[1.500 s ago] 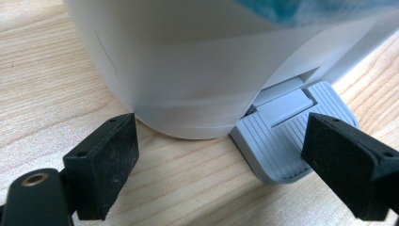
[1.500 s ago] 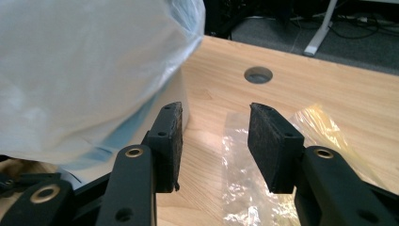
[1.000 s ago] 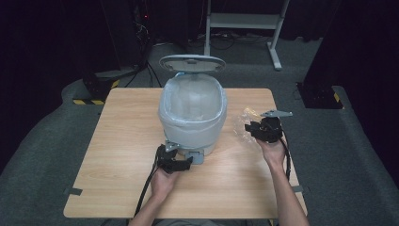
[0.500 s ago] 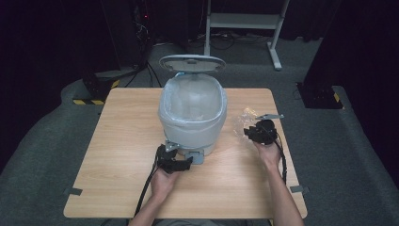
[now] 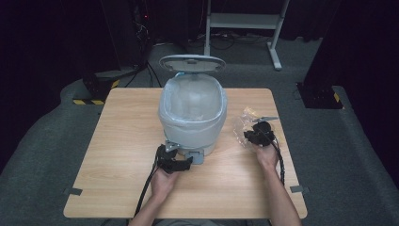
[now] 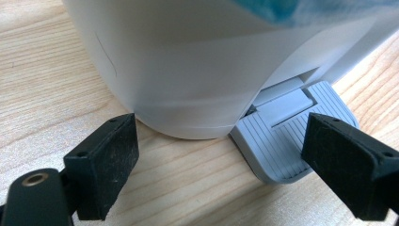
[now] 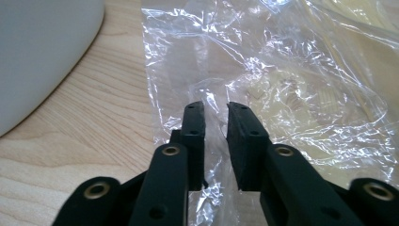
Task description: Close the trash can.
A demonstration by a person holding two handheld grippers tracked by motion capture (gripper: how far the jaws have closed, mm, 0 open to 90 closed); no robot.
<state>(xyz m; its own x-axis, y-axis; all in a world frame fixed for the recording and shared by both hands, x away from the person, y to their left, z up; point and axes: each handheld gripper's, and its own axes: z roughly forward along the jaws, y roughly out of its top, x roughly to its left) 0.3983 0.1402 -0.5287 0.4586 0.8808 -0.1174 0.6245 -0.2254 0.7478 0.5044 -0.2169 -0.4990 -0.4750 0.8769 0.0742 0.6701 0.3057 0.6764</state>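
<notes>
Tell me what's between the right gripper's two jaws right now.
A fold of the clear plastic wrapper runs up the narrow gap of the right gripper, whose jaws have just been closing; the right gripper view shows this.

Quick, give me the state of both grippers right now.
Left gripper: open, jaws wide at the bin's pedal, holding nothing.
Right gripper: jaws have been closing over the plastic wrapper; a narrow gap remains.

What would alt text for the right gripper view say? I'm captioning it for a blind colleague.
The right gripper has its two black jaws nearly closed, a narrow gap left, over a crumpled clear plastic wrapper lying on the wooden table. The curved side of a grey-white bin shows at the upper left.
</notes>
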